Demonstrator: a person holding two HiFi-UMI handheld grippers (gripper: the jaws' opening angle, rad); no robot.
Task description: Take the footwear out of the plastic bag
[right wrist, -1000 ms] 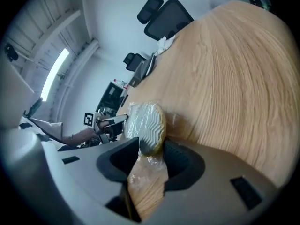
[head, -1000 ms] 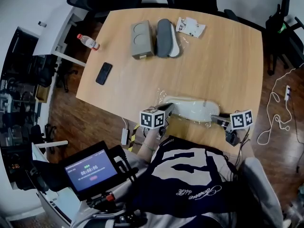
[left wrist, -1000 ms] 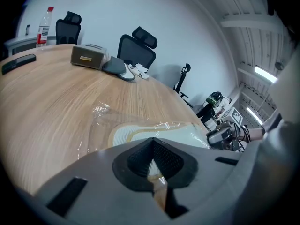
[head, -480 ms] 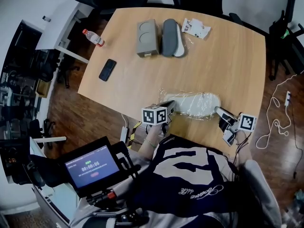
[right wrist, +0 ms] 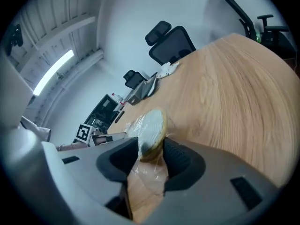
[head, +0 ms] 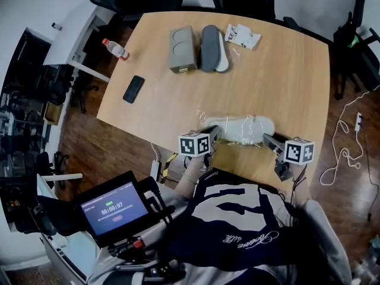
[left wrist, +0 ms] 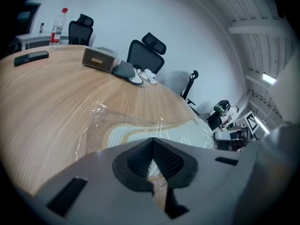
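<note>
Left gripper [left wrist: 152, 145] is clenched on the plastic bag [head: 202, 116] near the table [head: 279, 70] edge. Right gripper [right wrist: 151, 149] jaws have just been opening. The bagged slipper [head: 240, 128] tip sits loose between them.

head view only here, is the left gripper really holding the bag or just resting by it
Observer: Holding it. In the left gripper view the left gripper has its jaws together on a fold of the clear plastic bag.
Operator: and the right one
Observer: The right gripper has just been opening. Its jaws stand apart, with the end of the pale slipper between them.
Operator: slipper out yet
Observer: No. The bag's film wraps that end of the slipper and trails down between the right jaws.
</note>
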